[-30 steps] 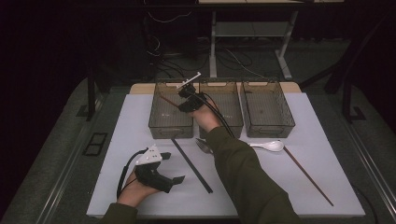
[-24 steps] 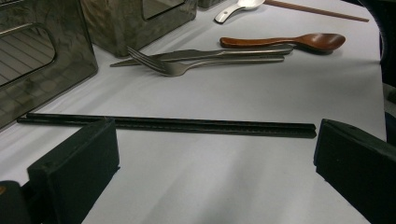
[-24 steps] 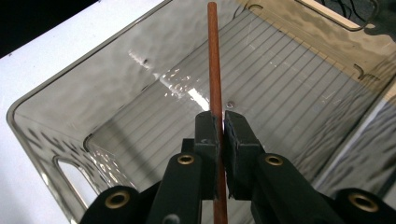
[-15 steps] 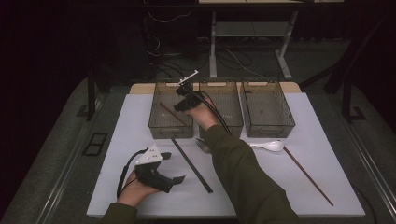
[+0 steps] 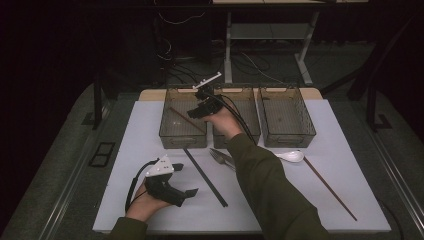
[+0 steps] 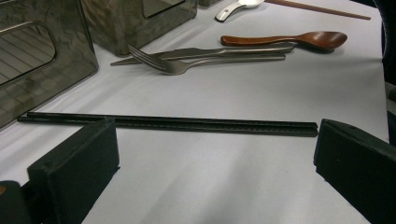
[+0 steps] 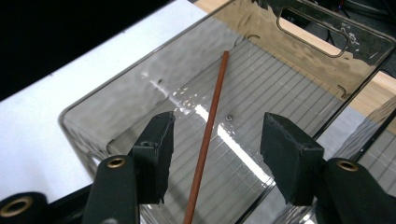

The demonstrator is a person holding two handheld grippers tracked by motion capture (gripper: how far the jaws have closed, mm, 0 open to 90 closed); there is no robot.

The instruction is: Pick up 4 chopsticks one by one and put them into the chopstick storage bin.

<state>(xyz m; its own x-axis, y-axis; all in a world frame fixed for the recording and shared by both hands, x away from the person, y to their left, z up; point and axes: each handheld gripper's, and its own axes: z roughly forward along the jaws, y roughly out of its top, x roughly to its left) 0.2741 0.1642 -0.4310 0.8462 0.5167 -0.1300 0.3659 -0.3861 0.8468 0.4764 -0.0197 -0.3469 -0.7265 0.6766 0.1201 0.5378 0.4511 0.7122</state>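
High view: a white table (image 5: 125, 200) holds three smoky clear plastic bins in a row at its far side. The right gripper (image 5: 196, 111) hovers over the left bin (image 5: 170, 136), where a thin brown chopstick (image 5: 186, 119) lies slanted on the ribbed floor. Its jaws have just been opening, and the chopstick lies loose below them, let go. The left gripper (image 5: 190, 192) rests near the front edge, jaws pointing toward a pair of black chopsticks (image 5: 205, 176) that run diagonally from the left bin's front toward the person. A second brown chopstick (image 5: 330, 187) lies well apart on the right, past a white spoon (image 5: 291, 156).

Left gripper view: the wide-spread, empty black foam pads (image 6: 74, 161) frame the black chopsticks (image 6: 168, 123), which lie straight across just ahead, their long axis crosswise to the jaws. This hand is the nearer one to them. Beyond lie a steel fork (image 6: 187, 65) and knife (image 6: 205, 52), touching, and a glossy wooden spoon (image 6: 299, 39).

Right gripper view: the parted pads (image 7: 156, 154) stand on either side of the brown chopstick (image 7: 212, 121) without touching it, as far as the wavy plastic lets me judge. The stick is slim, round and matte, running away from the jaws along the bin's floor.
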